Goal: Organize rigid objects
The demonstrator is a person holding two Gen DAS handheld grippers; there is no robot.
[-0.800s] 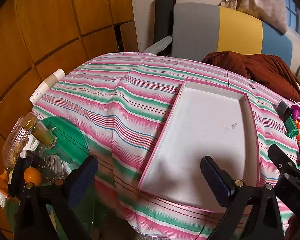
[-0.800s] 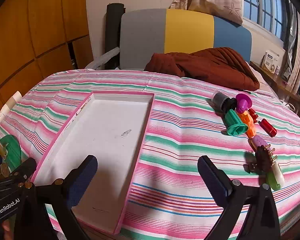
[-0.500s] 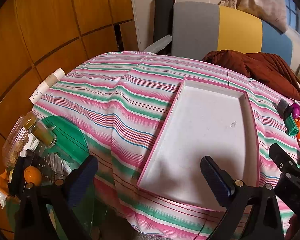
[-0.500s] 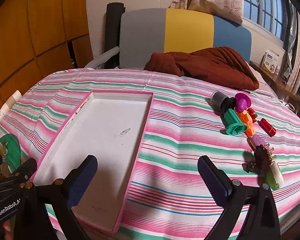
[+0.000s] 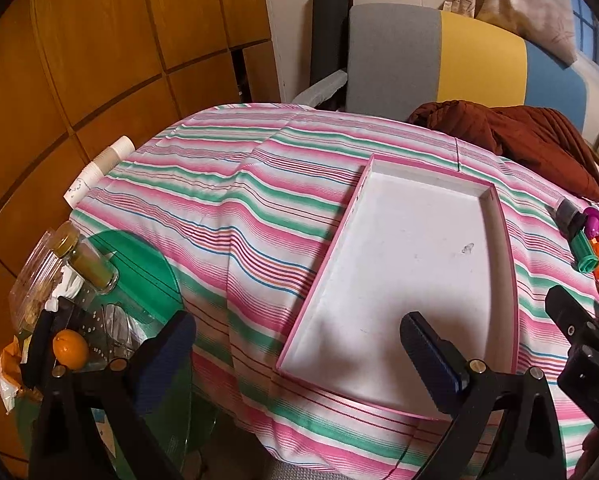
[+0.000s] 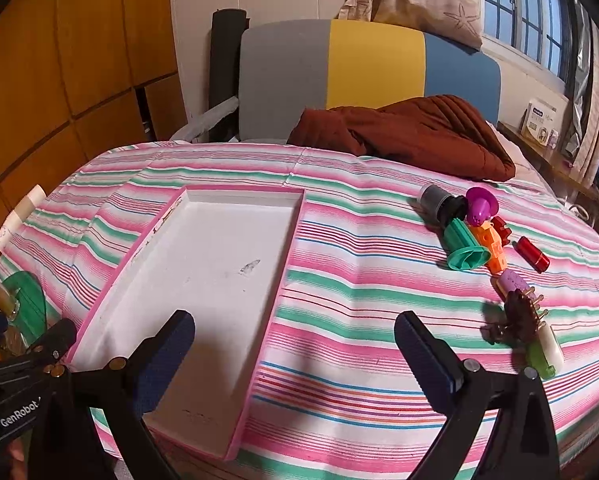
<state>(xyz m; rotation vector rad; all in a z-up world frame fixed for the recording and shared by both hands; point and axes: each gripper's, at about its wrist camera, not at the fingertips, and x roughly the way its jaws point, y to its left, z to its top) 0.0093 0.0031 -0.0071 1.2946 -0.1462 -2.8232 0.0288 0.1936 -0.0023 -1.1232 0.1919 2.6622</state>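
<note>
Toys (image 6: 487, 240) lie in a loose cluster on the right side of a table covered with a pink, green and white striped cloth (image 6: 359, 292). Among them are a green cup-shaped piece (image 6: 465, 246), a purple cone-like piece (image 6: 481, 204), an orange block (image 6: 493, 246), a grey and black cylinder (image 6: 439, 200), a red cylinder (image 6: 533, 254), a lilac piece (image 6: 513, 280), a dark brown spiky piece (image 6: 519, 318) and a green and cream piece (image 6: 545, 350). Several of them touch one another.

To their left, well apart from them, a shallow white tray with a pink rim (image 6: 287, 264) lies flat on the cloth with nothing in it. No object lies between the toys and the tray.

The left gripper (image 5: 297, 332) hovers over the tray's near left corner, jaws spread wide and holding nothing. The right gripper (image 6: 295, 330) hovers over the tray's near right edge, also wide open and holding nothing. White lettering on the left gripper's body, seen from the right wrist, reads "GenRobot".

At the far edge of the table a rust-brown quilted garment (image 6: 411, 136) lies in a heap before a grey, yellow and blue chair back (image 6: 371, 64). Left of the table, a green glass surface (image 5: 139, 276) carries jars (image 5: 87, 264) and an orange fruit (image 5: 70, 349). A roll of paper cups (image 5: 99, 168) lies against the wooden wall panels. A small boxed item (image 6: 541, 118) on a shelf at right has writing too small to read.
</note>
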